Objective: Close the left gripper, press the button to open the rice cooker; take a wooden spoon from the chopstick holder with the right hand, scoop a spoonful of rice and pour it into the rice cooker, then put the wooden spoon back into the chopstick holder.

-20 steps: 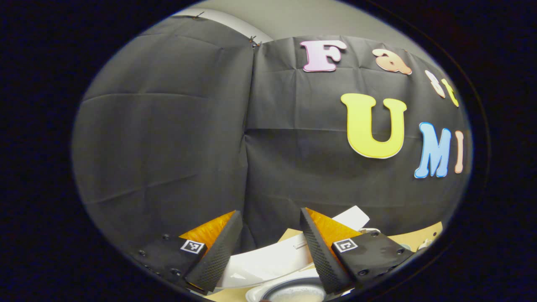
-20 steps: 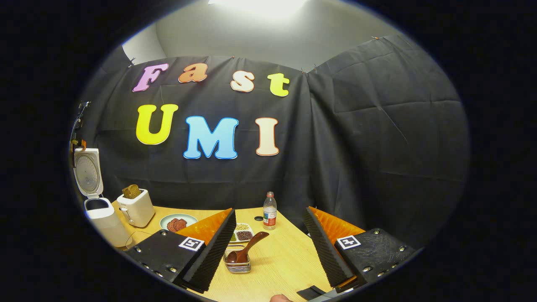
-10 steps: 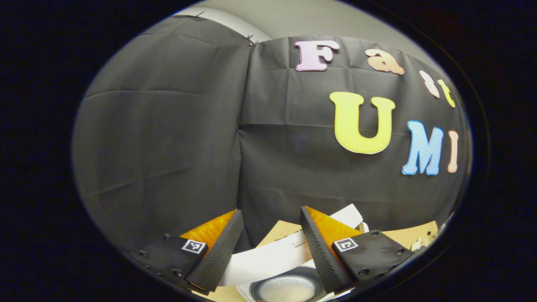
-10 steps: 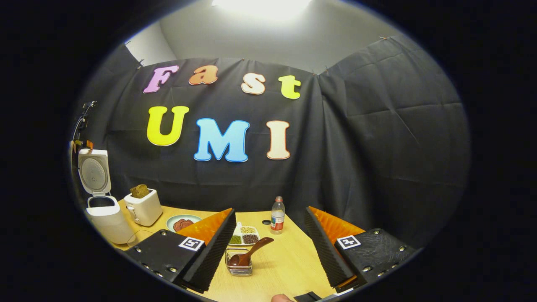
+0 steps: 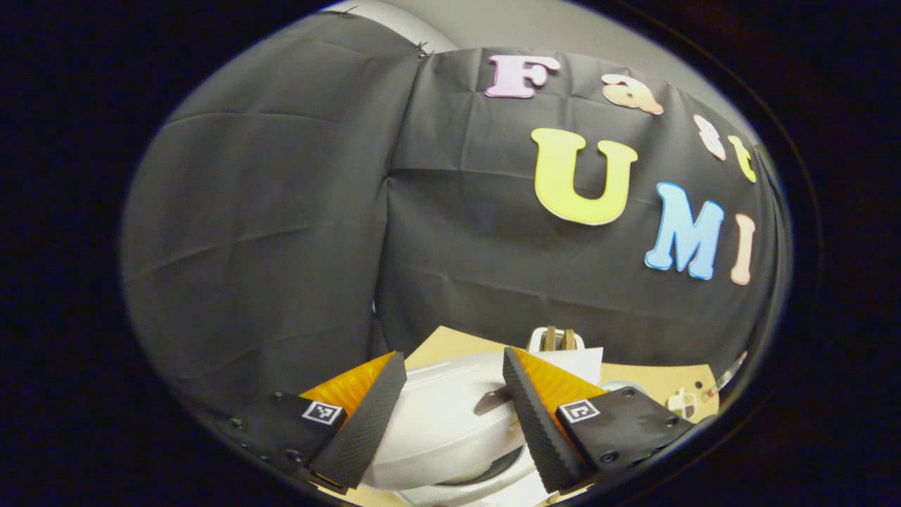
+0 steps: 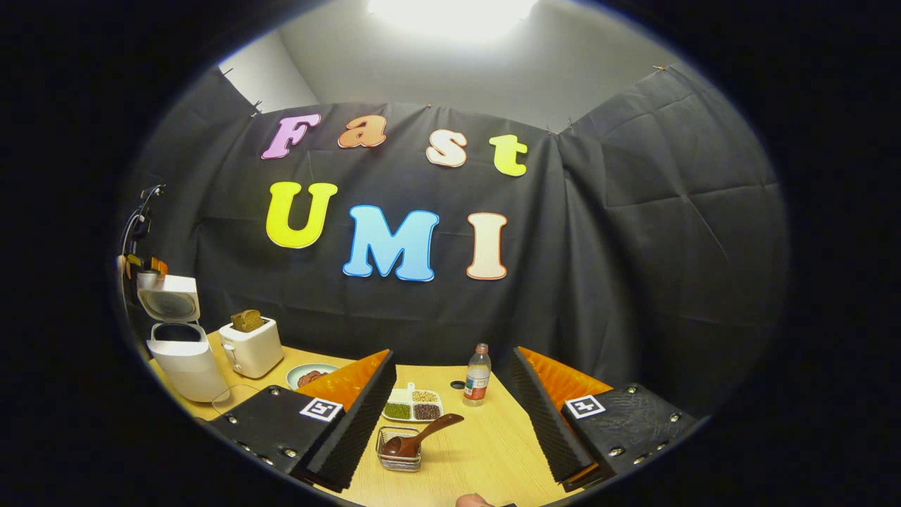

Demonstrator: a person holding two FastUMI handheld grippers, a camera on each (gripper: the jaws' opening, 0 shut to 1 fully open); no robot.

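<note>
Two grippers, both with jaws spread wide and nothing between the fingers.

Left gripper (image 5: pixel 454 394): hangs over the rice cooker (image 5: pixel 450 422), looking down across its white lid (image 5: pixel 440 415). Lid is tilted partway over the pot, a dark gap at its lower edge; whether it is latched cannot be told. Neither finger touches the lid so far as can be seen. Past the cooker stands the toaster (image 5: pixel 556 339), two slices showing at its top, and beyond that a strip of wooden table (image 5: pixel 654 380).

Right gripper (image 6: pixel 450 415): held above the table (image 6: pixel 486 451), well right of the cooker. Between its fingers, lower down on the table, sits the wire chopstick holder (image 6: pixel 399 458) with the wooden spoon (image 6: pixel 421 436) in it, bowl down in the holder and handle leaning out to the right. Gripper is clear of the spoon.

Positions relative to the cooker (image 6: pixel 184 352), right gripper view:
- cooker at far left of the table, lid (image 6: pixel 169 299) raised at an angle above the pot
- toaster (image 6: pixel 251 345) just right of it
- plate (image 6: pixel 307 374) with dark food next right, partly behind a finger
- divided tray (image 6: pixel 413 407) of beans and grains further right, just behind the holder
- bottle (image 6: pixel 478 366) right of the tray, a small dark cap (image 6: pixel 458 385) beside it

Fingertip of a person (image 6: pixel 471 501) shows at the bottom edge.
</note>
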